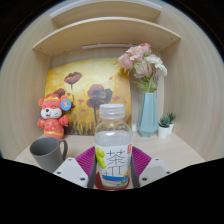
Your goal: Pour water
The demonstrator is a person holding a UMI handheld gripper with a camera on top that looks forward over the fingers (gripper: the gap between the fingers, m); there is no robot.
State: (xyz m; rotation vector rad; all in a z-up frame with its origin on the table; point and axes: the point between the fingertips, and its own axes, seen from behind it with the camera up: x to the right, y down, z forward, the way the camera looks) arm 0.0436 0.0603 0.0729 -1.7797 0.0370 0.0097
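A clear plastic bottle (112,140) with a white cap and a white-and-green tea label stands upright between my fingers. Both magenta pads (87,160) press against its sides low down, at the label. My gripper (113,153) is shut on the bottle. A grey mug (47,154) stands on the wooden table (180,150) just left of the fingers, its opening facing up. The bottle's base is hidden below the fingers.
Beyond the bottle, a flower painting (85,88) leans on the back wall. A red toy figure (52,115) stands behind the mug. A blue vase of pink flowers (147,108) and a small potted plant (166,124) stand at the right. A wooden shelf (105,35) runs overhead.
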